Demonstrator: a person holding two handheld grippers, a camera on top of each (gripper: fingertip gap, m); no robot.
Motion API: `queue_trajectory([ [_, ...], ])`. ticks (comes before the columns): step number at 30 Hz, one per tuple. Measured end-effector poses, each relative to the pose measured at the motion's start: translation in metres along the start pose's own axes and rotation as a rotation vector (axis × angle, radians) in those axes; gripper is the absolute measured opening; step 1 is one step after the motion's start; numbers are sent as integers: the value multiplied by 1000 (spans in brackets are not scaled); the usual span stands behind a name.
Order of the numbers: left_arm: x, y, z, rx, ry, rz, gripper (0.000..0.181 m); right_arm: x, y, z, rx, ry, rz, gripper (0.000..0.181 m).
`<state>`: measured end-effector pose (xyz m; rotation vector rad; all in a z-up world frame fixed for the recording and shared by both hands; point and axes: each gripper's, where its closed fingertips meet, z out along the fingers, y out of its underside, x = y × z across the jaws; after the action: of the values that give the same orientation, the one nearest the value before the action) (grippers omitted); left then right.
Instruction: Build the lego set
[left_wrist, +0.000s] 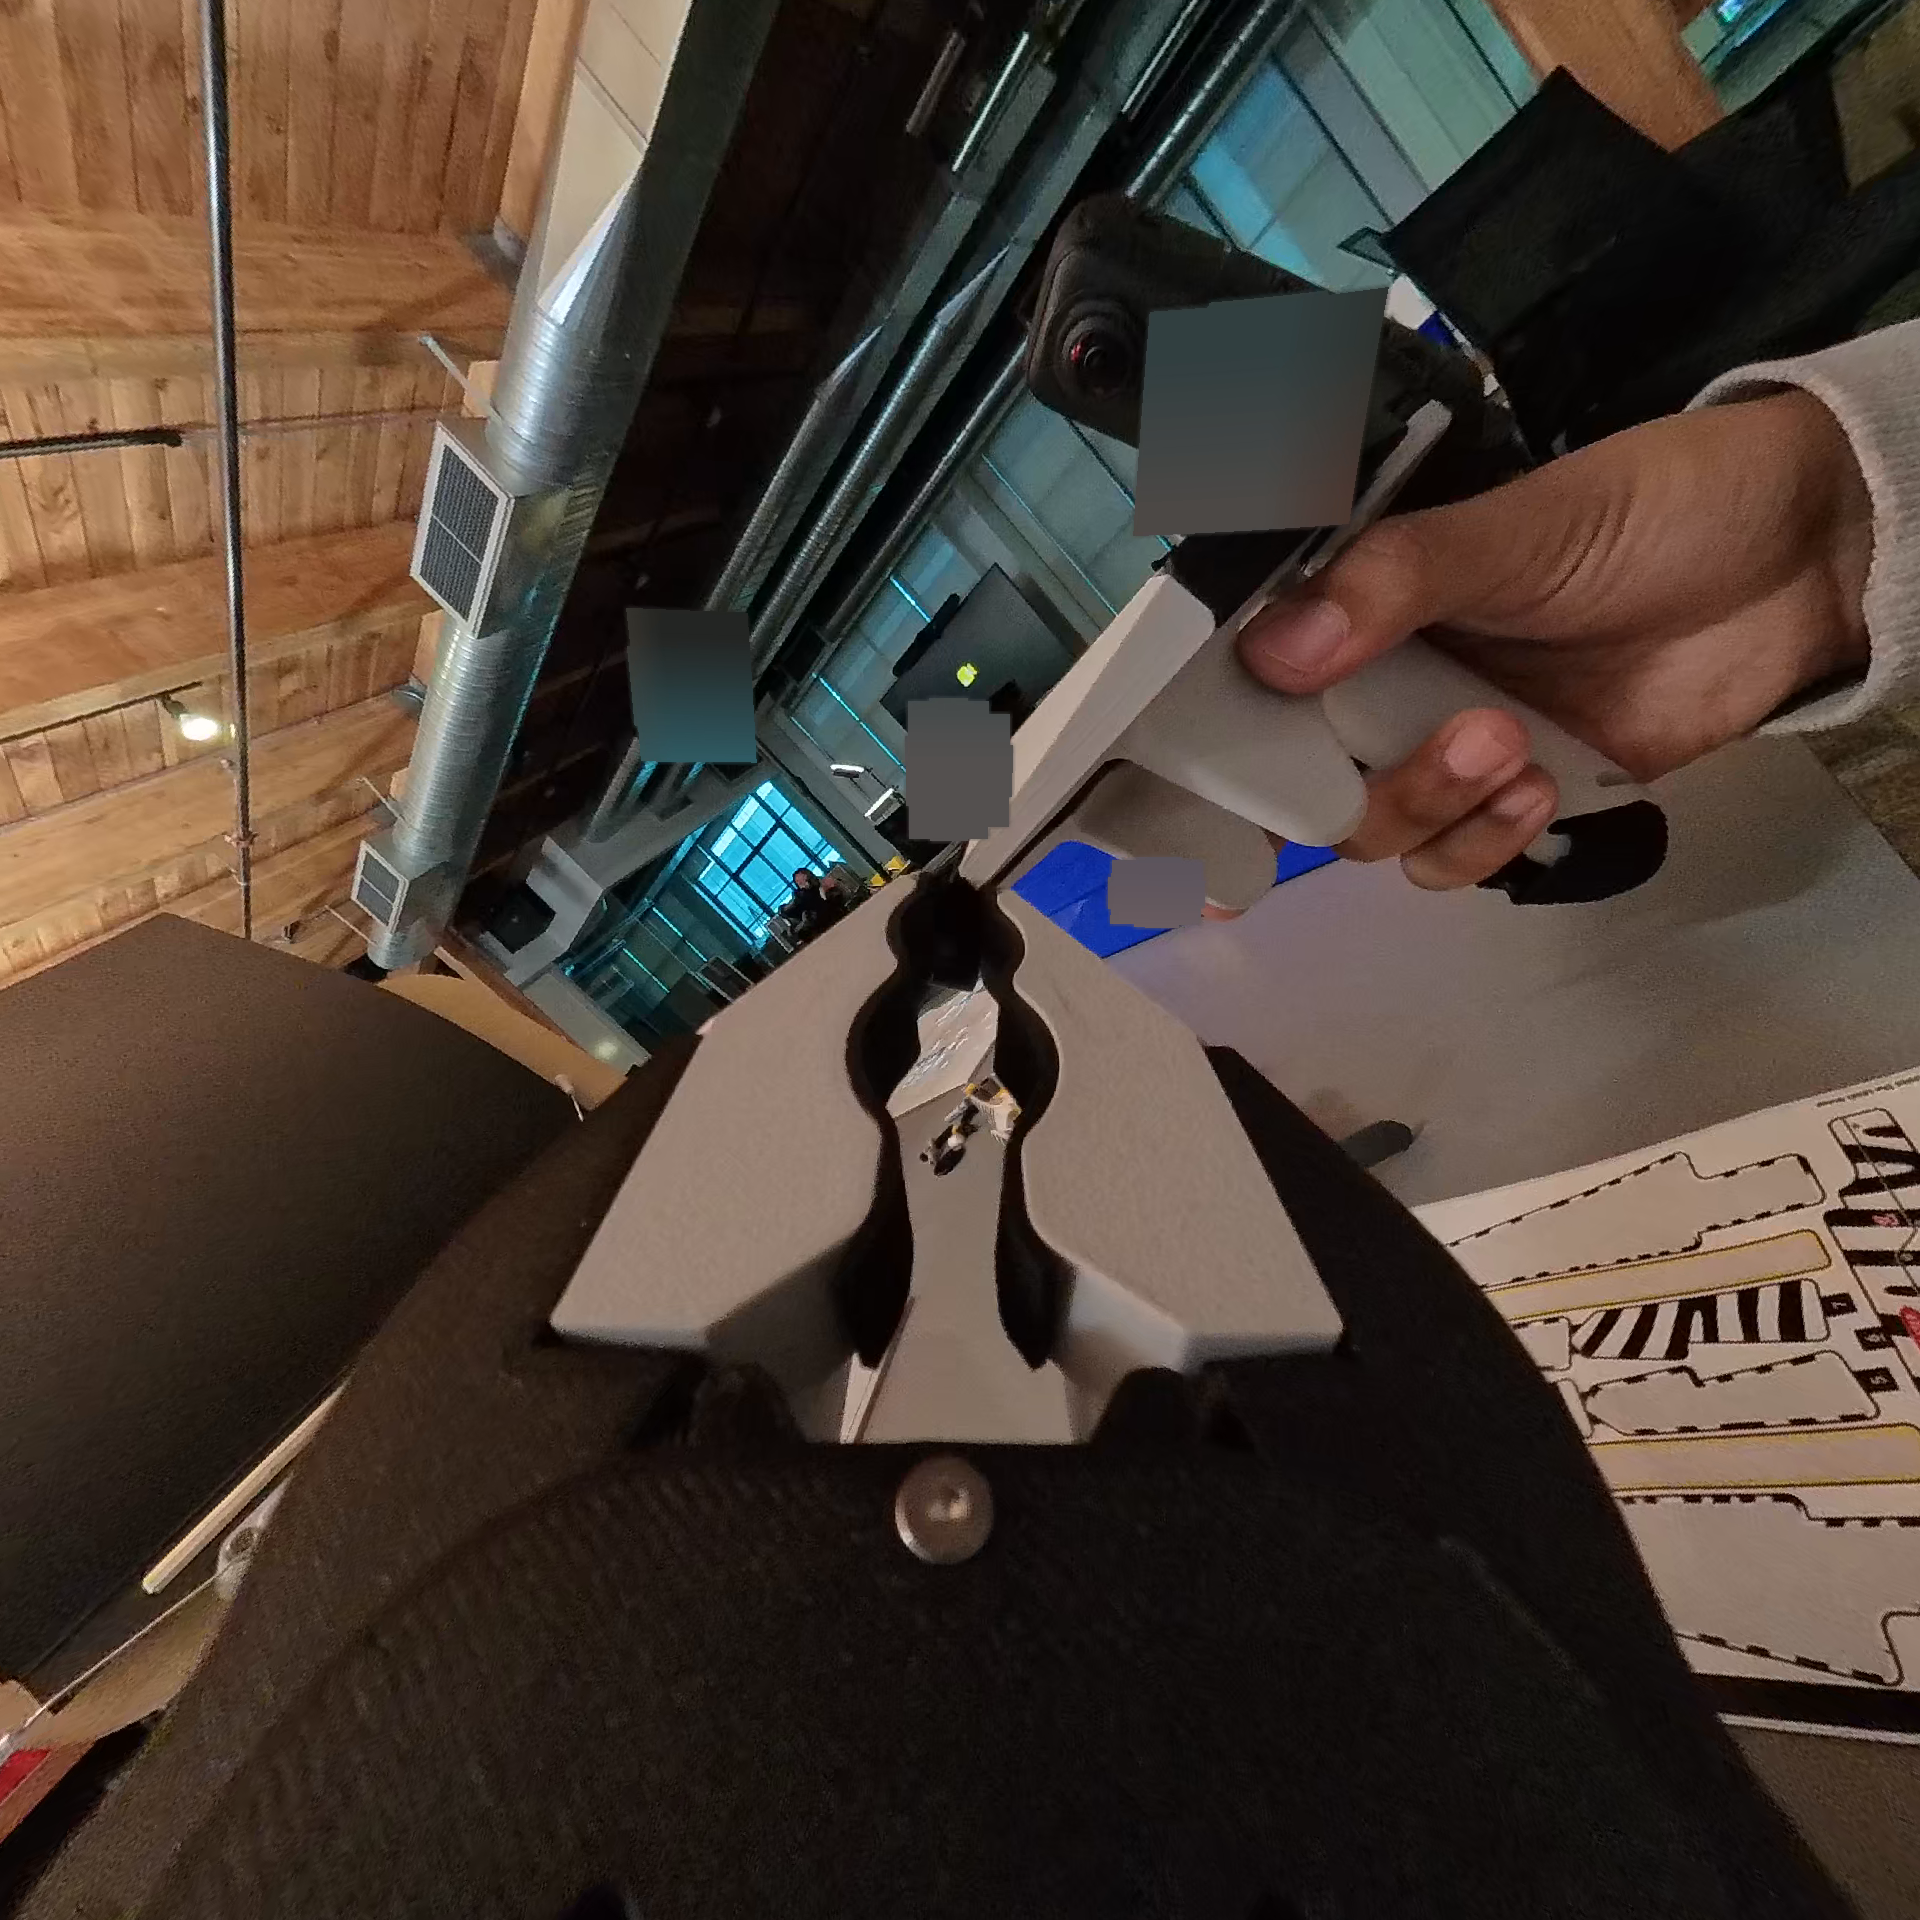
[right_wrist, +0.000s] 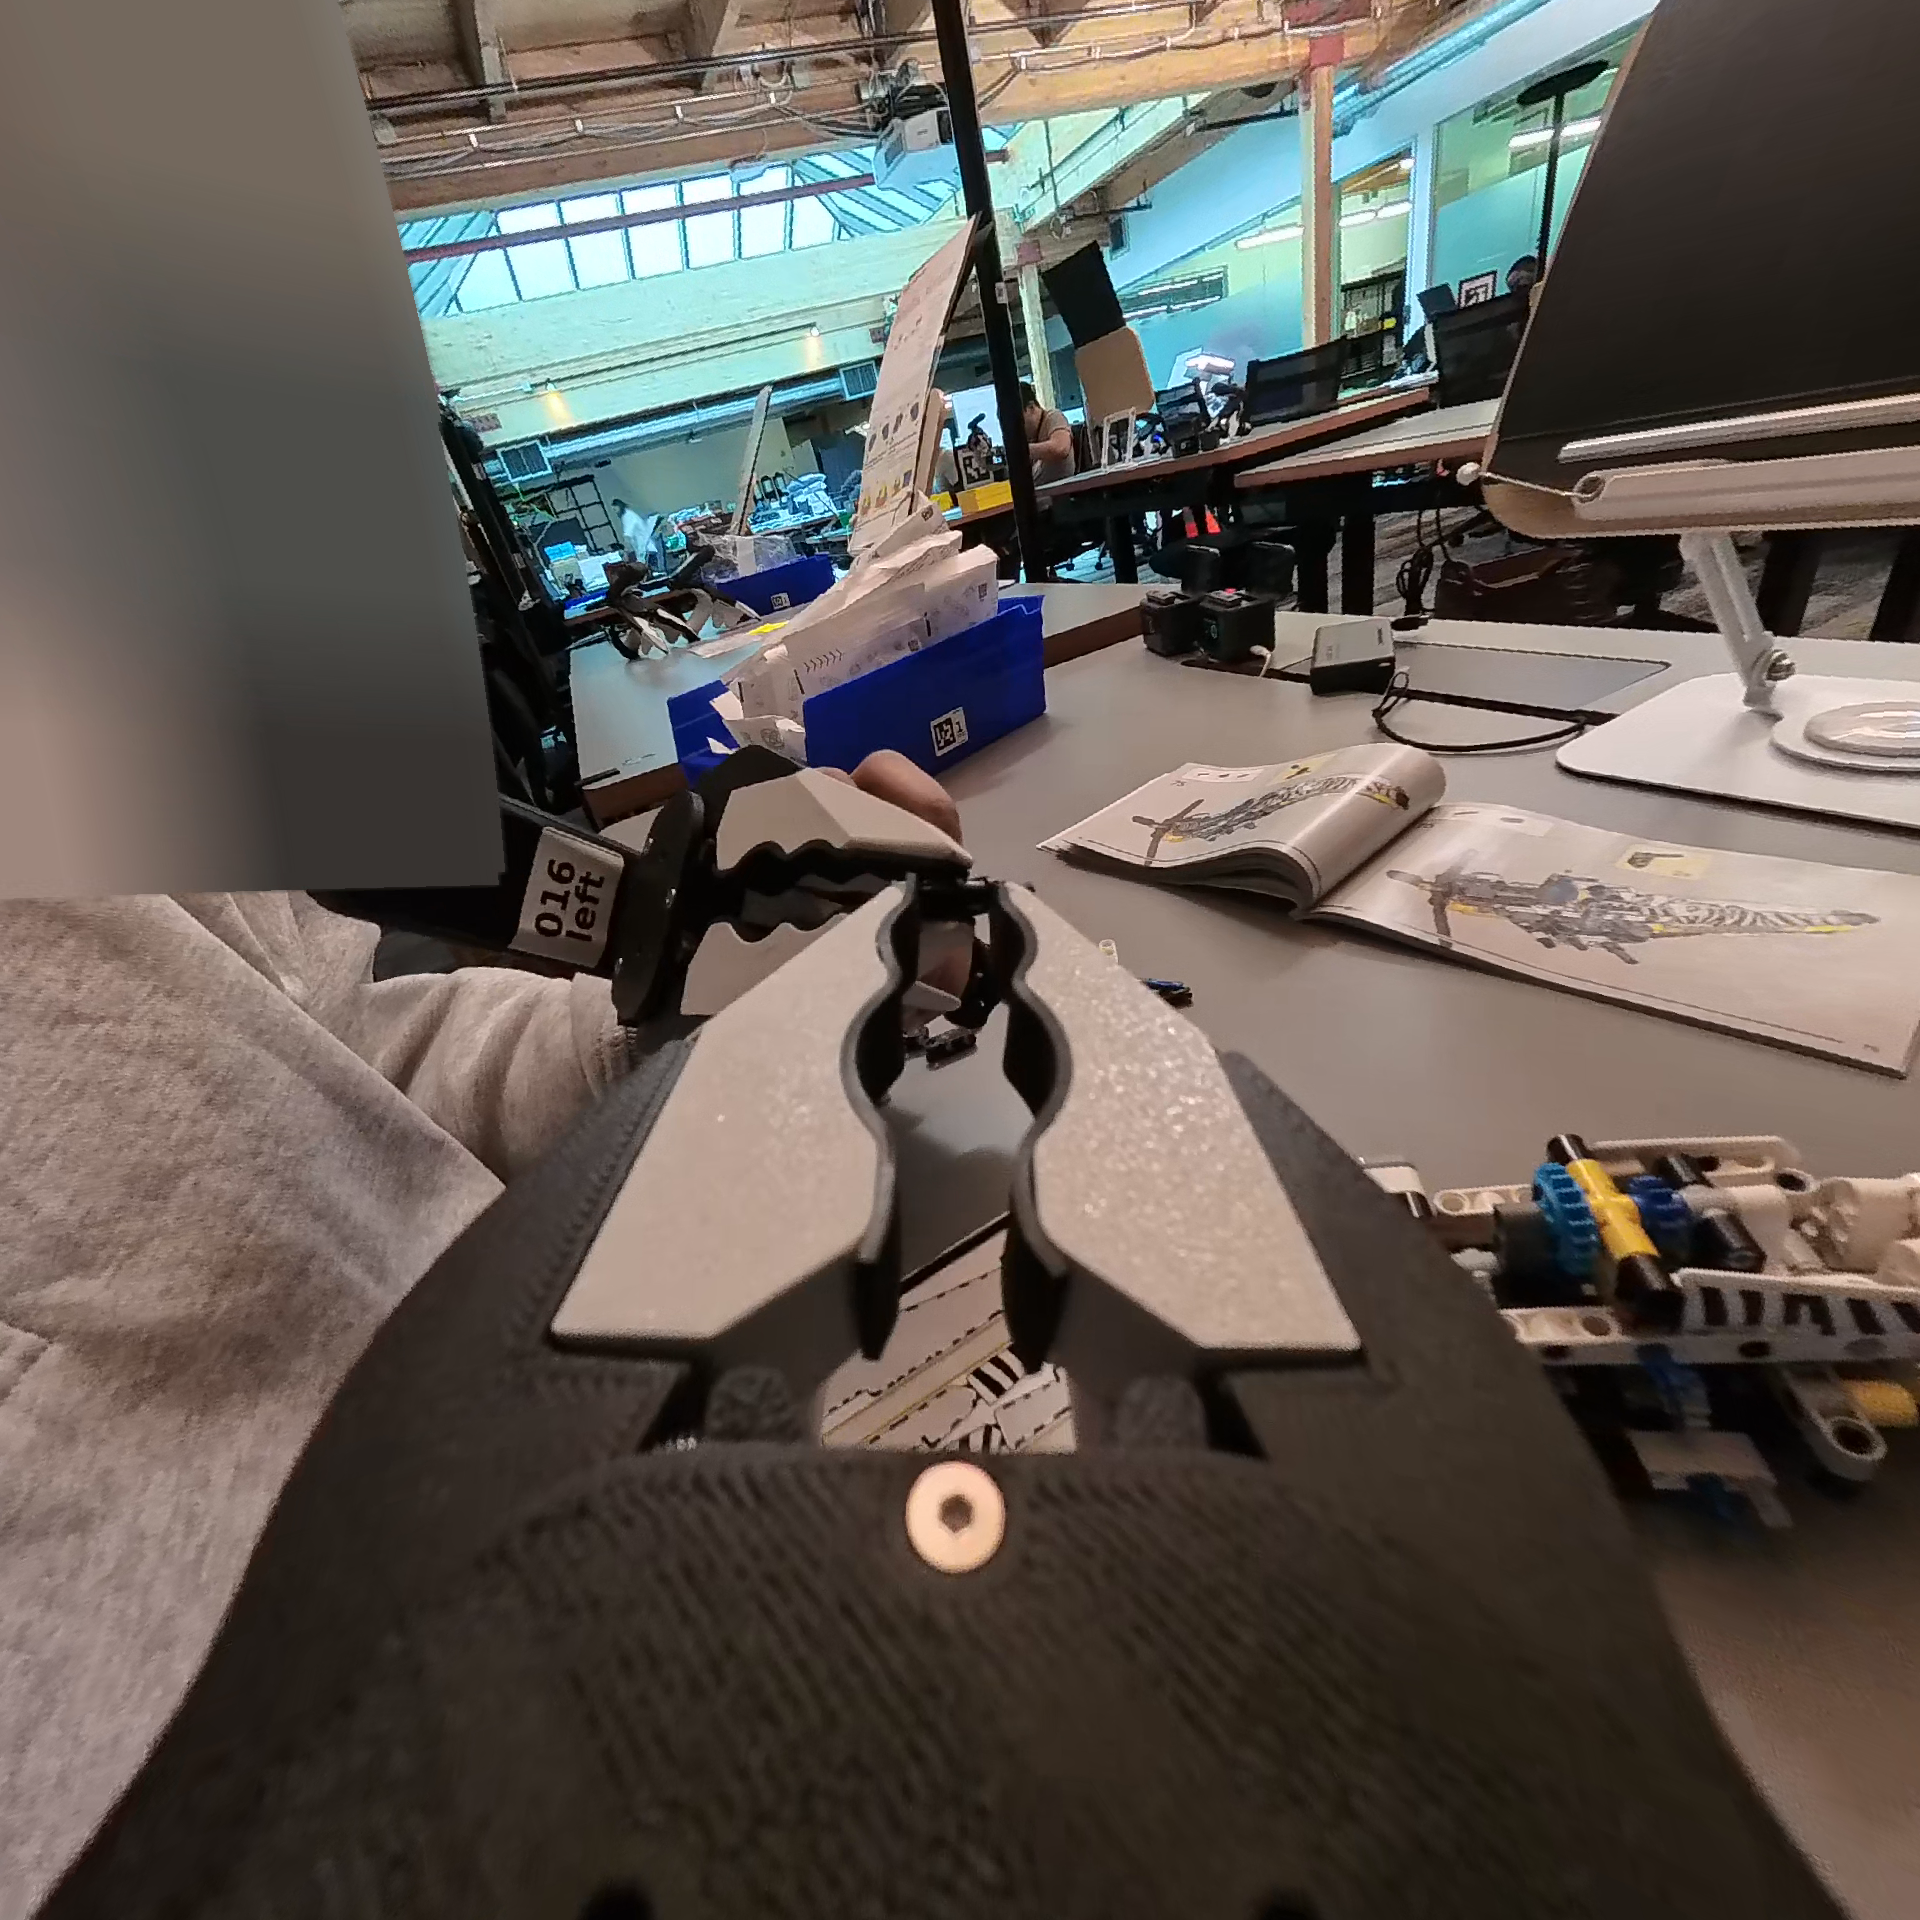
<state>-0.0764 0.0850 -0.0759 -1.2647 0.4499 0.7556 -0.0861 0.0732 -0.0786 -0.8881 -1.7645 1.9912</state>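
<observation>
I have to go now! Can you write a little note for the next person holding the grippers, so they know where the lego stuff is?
Left gripper: shut on a small black piece, held in the air.
Right gripper: seems to pinch the same piece, tip to tip with the left.
Half-built model: on the table, right side. Open instruction booklet beyond it; sticker sheet under the grippers.
Done: geared frame.
Left: fit this piece, loose bits, probably stickers.

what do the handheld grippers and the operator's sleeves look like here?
Both grippers, left gripper and right gripper, have grey wedge fingers with wavy black inner pads on black textured bodies, each with a silver screw. The left one bears a white tag. Sleeves are light grey knit.
</observation>
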Motion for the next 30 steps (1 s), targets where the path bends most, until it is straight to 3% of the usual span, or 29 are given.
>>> queue_trajectory([
  [30,1,-1,0,13,20,-85,4,-1,-1,-1,10,-2,7,10],
])
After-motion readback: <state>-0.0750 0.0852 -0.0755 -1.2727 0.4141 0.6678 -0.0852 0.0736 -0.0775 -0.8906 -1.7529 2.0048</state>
